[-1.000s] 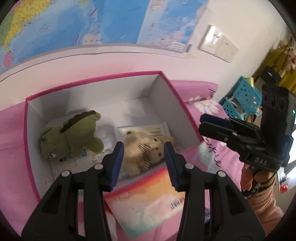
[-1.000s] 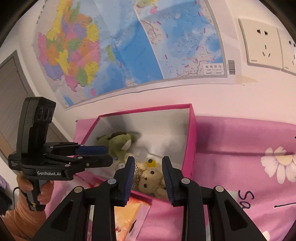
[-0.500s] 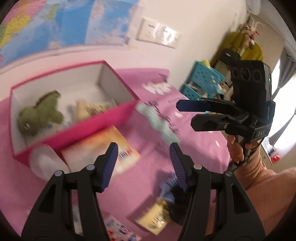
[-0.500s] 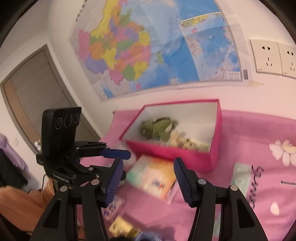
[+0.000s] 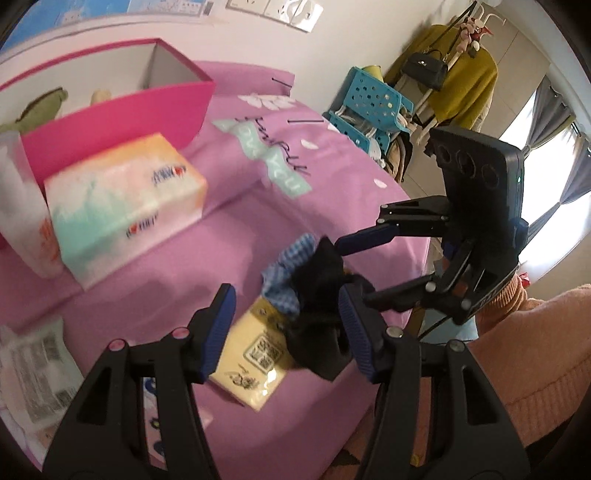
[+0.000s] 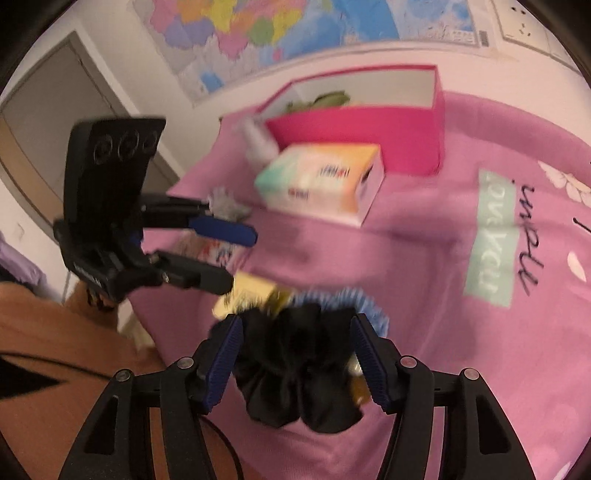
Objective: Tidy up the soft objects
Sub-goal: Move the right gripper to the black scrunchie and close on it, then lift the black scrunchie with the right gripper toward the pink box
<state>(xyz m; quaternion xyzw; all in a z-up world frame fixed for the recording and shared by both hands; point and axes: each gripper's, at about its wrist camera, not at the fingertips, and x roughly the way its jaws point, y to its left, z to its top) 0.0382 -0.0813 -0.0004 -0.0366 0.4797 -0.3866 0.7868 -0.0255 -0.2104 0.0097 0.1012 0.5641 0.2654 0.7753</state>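
Left wrist view only: blue perforated crates [image 5: 373,98] and a yellow garment [image 5: 463,85] on a rack by the window, plus a white printed packet [image 5: 35,369] at the lower left edge of the pink bedsheet [image 5: 166,266]. Right wrist view only: the wall map [image 6: 295,26] and a door [image 6: 48,107] at left, plus a grey fluffy item [image 6: 225,203] behind the left gripper's upper finger. Both show the pink box [image 6: 369,129] with a green plush [image 6: 328,99] inside, and the tissue pack [image 5: 125,203] lying in front of it. Black scrunchie [image 6: 299,373] lies on the sheet near the bed edge, overlapping the blue checked scrunchie [image 6: 343,299] and the yellow packet [image 5: 255,354]. Right gripper [image 6: 297,362]: jaws opening, fairly wide, straddling the black scrunchie; pads look clear of it, though blur makes contact hard to rule out. Left gripper [image 5: 288,332]: jaws partly apart and nothing held; yellow packet shows in the gap, black scrunchie sits against the inside of its right finger. The two grippers are close together over the same pile.
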